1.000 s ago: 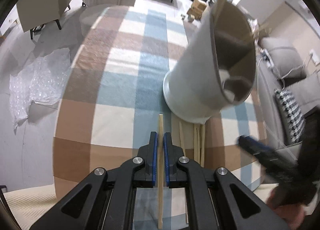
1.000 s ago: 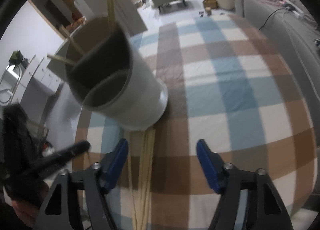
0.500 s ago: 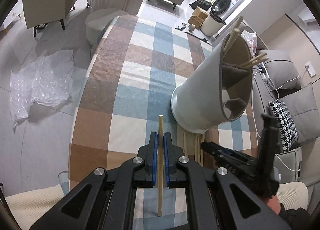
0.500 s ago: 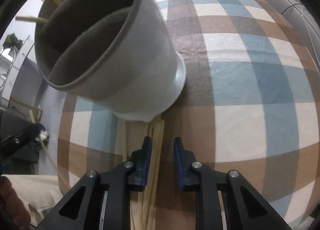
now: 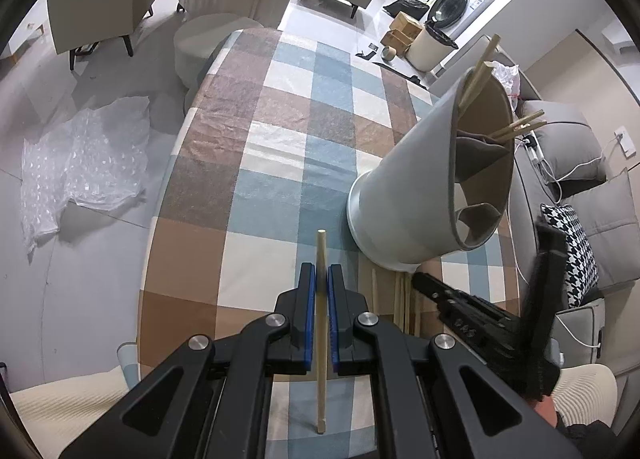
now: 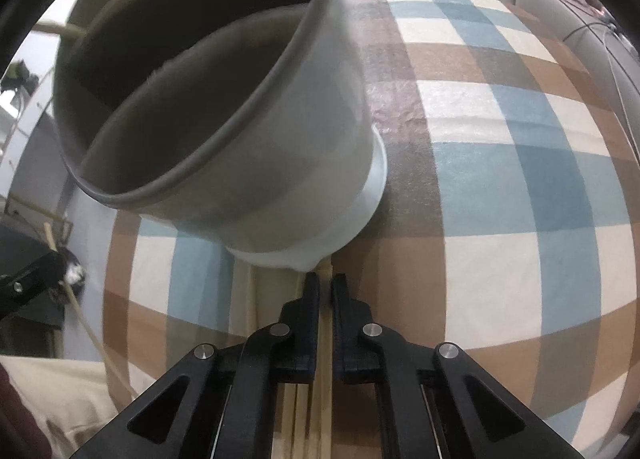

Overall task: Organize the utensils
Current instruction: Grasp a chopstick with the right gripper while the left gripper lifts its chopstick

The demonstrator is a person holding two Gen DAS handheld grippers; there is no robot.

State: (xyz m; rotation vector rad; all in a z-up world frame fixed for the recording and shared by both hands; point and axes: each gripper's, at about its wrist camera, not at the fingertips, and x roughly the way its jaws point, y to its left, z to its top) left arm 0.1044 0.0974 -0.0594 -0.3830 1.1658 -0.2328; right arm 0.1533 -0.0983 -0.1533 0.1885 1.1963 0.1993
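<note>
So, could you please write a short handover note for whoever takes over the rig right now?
Left gripper: shut on one chopstick, above the table.
Right gripper: jaws have just been closing on a chopstick from the loose pile at the holder's foot.
Holder: grey, divided, upright on the checked tablecloth.
Done: several chopsticks already stand in it.
Left: drop in both held sticks, then clear the pile.

One gray utensil holder (image 5: 412, 187); four chopsticks standing in it (image 5: 478, 73); one chopstick (image 5: 321, 323) held apart; several loose chopsticks (image 5: 402, 297) on the tablecloth, exact number unclear; two grippers (image 5: 319, 279) (image 6: 325, 291).
</note>
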